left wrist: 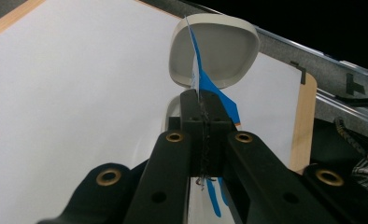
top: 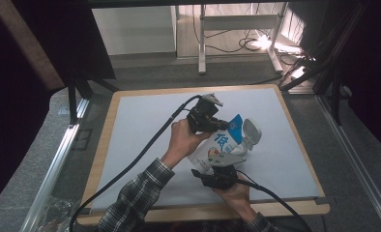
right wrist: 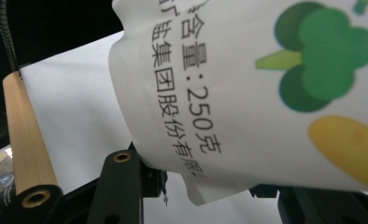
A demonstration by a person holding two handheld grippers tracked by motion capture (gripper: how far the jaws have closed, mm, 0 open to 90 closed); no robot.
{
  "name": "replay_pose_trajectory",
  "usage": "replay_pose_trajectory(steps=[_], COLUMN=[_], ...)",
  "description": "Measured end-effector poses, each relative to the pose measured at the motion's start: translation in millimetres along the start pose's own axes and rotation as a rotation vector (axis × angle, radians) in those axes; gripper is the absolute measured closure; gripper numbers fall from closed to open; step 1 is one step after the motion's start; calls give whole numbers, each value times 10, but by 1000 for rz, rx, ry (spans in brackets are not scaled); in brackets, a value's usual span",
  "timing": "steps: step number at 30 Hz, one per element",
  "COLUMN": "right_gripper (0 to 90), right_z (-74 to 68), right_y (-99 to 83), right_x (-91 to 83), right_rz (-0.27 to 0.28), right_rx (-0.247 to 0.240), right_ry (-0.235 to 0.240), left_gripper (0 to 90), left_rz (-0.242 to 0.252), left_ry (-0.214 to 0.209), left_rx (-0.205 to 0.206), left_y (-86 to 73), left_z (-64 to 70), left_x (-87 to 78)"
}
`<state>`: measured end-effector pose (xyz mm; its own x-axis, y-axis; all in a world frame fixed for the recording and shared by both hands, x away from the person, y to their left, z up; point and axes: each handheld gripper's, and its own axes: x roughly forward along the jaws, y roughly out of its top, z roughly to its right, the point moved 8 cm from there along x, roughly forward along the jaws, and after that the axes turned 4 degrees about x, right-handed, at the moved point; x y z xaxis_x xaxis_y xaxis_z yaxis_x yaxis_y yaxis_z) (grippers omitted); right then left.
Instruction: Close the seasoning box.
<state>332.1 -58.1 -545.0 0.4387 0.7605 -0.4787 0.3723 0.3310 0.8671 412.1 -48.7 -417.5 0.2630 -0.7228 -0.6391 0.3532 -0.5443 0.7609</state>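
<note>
1. Gripping the upper blue edge of a food pouch (top: 221,145), the left gripper (top: 209,120) is reaching in from the left of the high view, its jaws pressed together on the thin film with no gap showing.
2. Hanging in the air above the white mat (top: 145,130), the pouch is sitting between the two grippers, tilted, with its blue top toward the far right and its white body toward the person.
3. Showing a white face with blue lettering and small coloured pictures in the high view, the pouch is lying just beside a pale oval scoop (top: 251,133) at its right.
4. Looking along the left gripper's jaws, the left gripper view is showing the pouch's edge (left wrist: 197,77) end-on as a thin blue-and-white line, with the scoop's hollow (left wrist: 219,51) behind it.
5. Holding the pouch's lower end, the right gripper (top: 221,170) is coming up from the near edge; how its jaws are standing, I cannot tell.
6. Showing what the others are missing, the right gripper view is giving the pouch's print (right wrist: 247,93) close up: black characters, "250", green broccoli and a yellow shape.
</note>
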Motion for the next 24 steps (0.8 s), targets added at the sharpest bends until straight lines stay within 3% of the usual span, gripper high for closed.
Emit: replay_pose_trajectory(steps=[6,24], right_gripper=[564,556], right_z=[37,167], right_y=[-18,-103], right_x=[6,50], right_rz=[-8,-47], right_rx=[-16,11], right_ry=[-15,-33], left_gripper=[895,894], left_rz=[6,31], left_ry=[-4,-28], left_rx=[-6,-35], left_y=[-21,-99], left_z=[-6,-32], left_x=[-41,-213])
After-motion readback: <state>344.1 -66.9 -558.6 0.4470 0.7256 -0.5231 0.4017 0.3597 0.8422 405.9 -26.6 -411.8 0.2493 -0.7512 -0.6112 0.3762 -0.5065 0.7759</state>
